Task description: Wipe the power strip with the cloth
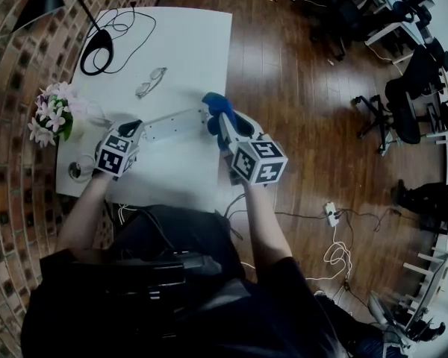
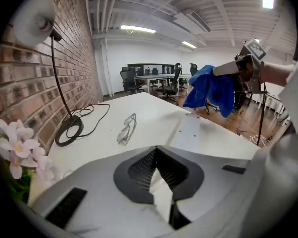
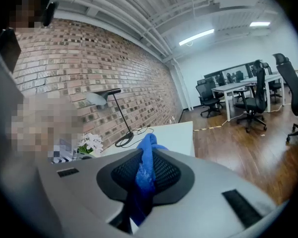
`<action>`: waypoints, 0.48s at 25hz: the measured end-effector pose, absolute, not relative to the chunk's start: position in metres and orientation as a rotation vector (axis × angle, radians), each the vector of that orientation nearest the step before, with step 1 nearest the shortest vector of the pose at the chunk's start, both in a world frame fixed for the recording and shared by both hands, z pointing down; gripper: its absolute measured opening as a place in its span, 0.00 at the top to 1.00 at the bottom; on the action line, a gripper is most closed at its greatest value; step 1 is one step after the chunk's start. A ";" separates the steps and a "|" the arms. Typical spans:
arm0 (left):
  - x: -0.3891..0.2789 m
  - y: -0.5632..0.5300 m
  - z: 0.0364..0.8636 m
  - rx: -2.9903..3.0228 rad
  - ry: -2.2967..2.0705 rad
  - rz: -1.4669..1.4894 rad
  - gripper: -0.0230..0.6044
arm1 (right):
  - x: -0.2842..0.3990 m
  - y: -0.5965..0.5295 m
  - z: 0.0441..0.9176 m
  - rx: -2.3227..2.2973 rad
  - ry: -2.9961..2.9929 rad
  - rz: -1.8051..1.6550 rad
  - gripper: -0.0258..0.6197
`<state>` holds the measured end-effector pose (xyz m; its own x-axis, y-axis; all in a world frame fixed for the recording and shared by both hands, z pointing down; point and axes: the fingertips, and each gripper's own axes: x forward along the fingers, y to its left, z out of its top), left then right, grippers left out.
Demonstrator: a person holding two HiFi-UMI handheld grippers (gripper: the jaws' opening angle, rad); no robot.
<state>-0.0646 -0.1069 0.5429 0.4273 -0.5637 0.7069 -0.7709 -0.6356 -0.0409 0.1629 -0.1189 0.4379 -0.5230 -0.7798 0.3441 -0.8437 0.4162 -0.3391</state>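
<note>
The white power strip lies across the middle of the white table. In the left gripper view it is a flat white panel running away from the jaws. My left gripper is at its left end, jaws shut on a thin white piece of the strip. My right gripper hovers at the strip's right end, raised off the table and shut on the blue cloth. The cloth is bunched between the right gripper's pads. It hangs from that gripper as a blue bundle above the strip's far end.
A pair of glasses lies beyond the strip, and a black lamp base with a coiled cord stands at the far left. A flower pot stands by the brick wall. The table's right edge drops to a wooden floor with cables and another power strip.
</note>
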 end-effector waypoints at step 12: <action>-0.055 -0.077 0.562 2.309 -1.106 1.214 0.95 | 0.129 -0.125 0.502 1.207 -2.452 0.637 0.87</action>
<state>-0.0546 -0.0771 0.5618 0.3439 -0.4912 0.8003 -0.7511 -0.6554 -0.0796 0.1286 -0.1253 0.5016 -0.5845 -0.6560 0.4775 -0.8055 0.5400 -0.2442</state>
